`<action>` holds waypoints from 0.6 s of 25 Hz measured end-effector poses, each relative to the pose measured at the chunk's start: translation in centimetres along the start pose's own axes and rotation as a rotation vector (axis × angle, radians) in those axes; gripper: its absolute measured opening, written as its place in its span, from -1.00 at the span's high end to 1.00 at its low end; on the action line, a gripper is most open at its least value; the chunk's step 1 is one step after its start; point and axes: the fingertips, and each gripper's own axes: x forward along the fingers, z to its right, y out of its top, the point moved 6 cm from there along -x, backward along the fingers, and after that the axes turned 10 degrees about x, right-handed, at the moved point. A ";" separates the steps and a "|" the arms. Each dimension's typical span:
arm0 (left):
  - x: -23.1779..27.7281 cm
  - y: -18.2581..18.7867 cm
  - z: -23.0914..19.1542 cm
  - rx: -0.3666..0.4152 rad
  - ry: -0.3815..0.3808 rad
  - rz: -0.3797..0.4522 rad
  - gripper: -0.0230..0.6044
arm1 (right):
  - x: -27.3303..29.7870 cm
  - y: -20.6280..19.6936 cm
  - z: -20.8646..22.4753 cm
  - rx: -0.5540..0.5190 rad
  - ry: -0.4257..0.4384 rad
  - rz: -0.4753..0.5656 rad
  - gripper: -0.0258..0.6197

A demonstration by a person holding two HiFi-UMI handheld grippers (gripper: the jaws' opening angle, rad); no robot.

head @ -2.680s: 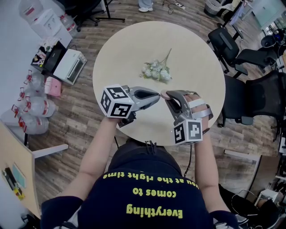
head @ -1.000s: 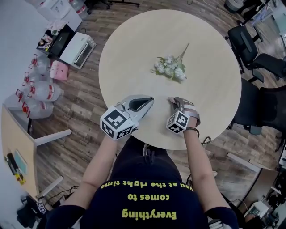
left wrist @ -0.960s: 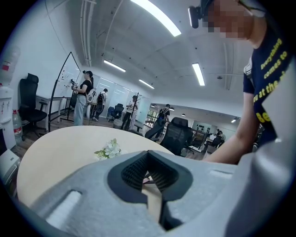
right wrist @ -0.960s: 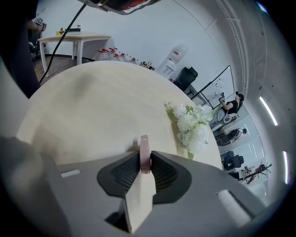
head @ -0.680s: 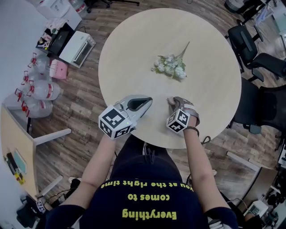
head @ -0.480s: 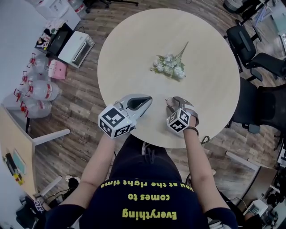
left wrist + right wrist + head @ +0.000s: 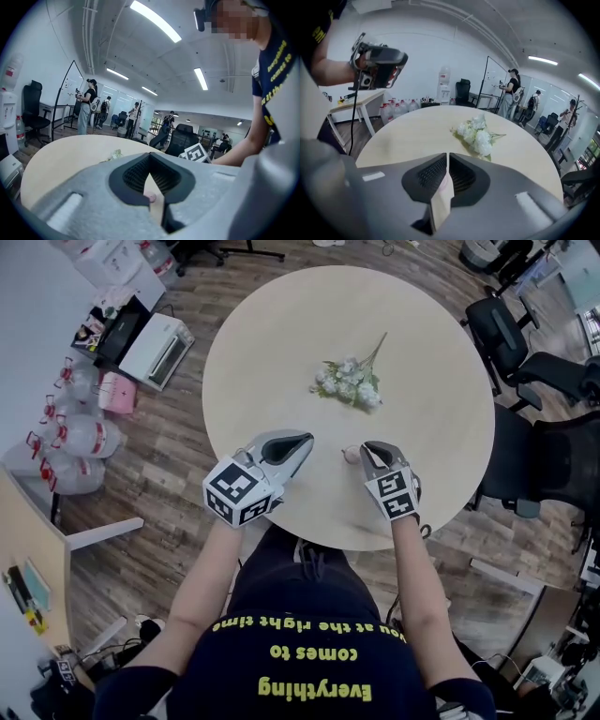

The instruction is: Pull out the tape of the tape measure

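Evidently, the right gripper (image 7: 367, 448) has just been closing its jaws and now pinches the cream tape (image 7: 440, 202). Left gripper (image 7: 305, 439) is closed and empty. The pink tape measure (image 7: 351, 455) lies on the table (image 7: 272, 334), on the person's side of the flowers (image 7: 349, 383).

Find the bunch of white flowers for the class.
In the head view the flowers lie on the round table, near its middle, just beyond the left tool and right tool.
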 end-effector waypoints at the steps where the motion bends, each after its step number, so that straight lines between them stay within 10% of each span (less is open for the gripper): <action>1: -0.1 0.3 -0.1 -0.002 0.011 0.018 0.93 | -0.7 0.7 0.2 0.022 -0.010 0.038 0.85; 15: -1.5 5.8 -1.6 0.146 0.189 0.112 0.93 | -12.7 11.5 1.2 0.215 -0.092 0.550 0.88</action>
